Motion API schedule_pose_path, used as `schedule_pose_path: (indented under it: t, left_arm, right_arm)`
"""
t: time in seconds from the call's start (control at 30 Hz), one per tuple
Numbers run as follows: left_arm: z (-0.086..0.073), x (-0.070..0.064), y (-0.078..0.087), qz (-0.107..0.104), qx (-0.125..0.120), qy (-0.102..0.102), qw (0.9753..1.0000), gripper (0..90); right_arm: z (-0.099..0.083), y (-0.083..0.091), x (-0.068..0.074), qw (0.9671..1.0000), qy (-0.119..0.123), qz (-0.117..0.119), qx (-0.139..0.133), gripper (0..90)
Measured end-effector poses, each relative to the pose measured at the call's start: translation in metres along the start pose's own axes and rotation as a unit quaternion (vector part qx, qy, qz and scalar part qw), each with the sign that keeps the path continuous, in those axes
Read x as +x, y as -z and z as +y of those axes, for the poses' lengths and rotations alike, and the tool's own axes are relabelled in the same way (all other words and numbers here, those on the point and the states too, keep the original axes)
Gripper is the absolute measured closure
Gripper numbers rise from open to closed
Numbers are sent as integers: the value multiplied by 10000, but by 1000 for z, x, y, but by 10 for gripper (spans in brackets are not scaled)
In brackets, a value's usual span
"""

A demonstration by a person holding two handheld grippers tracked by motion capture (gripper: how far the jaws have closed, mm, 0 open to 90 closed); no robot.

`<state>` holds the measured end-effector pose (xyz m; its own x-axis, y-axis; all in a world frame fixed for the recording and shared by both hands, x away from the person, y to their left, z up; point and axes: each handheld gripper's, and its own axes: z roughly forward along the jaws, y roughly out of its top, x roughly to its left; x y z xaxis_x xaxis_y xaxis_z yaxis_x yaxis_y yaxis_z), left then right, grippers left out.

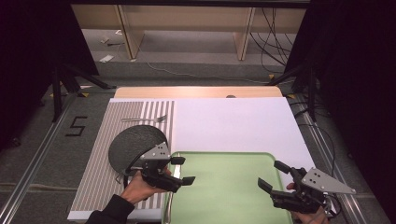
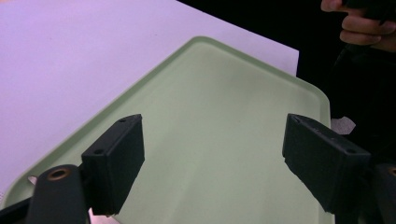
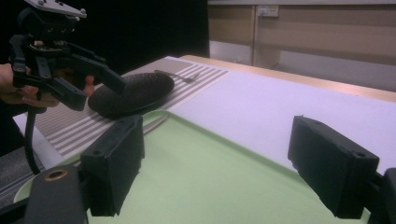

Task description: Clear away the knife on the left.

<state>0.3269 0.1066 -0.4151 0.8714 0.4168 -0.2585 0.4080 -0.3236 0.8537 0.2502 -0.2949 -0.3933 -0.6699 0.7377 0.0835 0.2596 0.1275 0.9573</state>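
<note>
Tongs, left (image 1: pixel 183 170) and right (image 1: pixel 271 176), hover released above green tray (image 1: pixel 224 196).

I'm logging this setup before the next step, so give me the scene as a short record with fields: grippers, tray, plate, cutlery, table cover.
left gripper: open, holding nothing, over the tray's left edge
right gripper: open, holding nothing, over the tray's right edge
tray: green, bare, at the near edge
plate: dark, round, on the striped mat, left of the tray
fork: on the mat, beyond the plate
white sheet: covers the table right of the mat
</note>
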Motion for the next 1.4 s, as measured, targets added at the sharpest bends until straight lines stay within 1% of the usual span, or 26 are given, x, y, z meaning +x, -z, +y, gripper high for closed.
schedule_pose_path:
  t: [0.07, 0.13, 0.23, 0.33, 0.37, 0.5, 0.73, 0.83, 1.03, 1.27, 1.4]
  left_arm:
    - [0, -1, 3, 37, -85, -31, 10000, 207]
    - [-1, -1, 6, 48, -174, -16, 9998, 203]
    - [-2, -1, 9, 132, -264, 13, 9996, 197]
    - [-3, 0, 12, 197, -277, 35, 9994, 194]
    - [-4, 0, 12, 258, -268, 9, 9993, 193]
    - [-5, -2, 15, 278, -304, -13, 9992, 191]
    - [-8, -4, 23, 383, -466, -52, 9982, 190]
    - [-9, -5, 26, 424, -532, -30, 9977, 190]
    - [-14, -7, 28, 549, -578, -55, 9968, 190]
    - [-18, -9, 28, 643, -622, -56, 9960, 178]
    - [-20, -11, 32, 684, -687, -60, 9953, 177]
  right_arm:
    - [0, 0, 0, 10000, -4, 3, 1, 194]
    - [0, 0, 0, 10000, -16, 9, 4, 194]
    - [0, 0, 0, 10000, 0, 13, -4, 194]
    - [0, 0, 0, 10000, -3, 23, 0, 194]
    - [0, 1, 0, 10000, -5, 27, 6, 194]
    - [0, 0, 0, 10000, 0, 17, 7, 194]
    - [0, 0, 0, 10000, -9, 19, -4, 193]
    - [0, 0, 0, 10000, -11, 20, 0, 193]
    - [0, 0, 0, 10000, -3, 25, -1, 193]
    - [0, 1, 0, 10000, -6, 27, -22, 193]
    - [0, 1, 1, 10000, -2, 19, -32, 193]
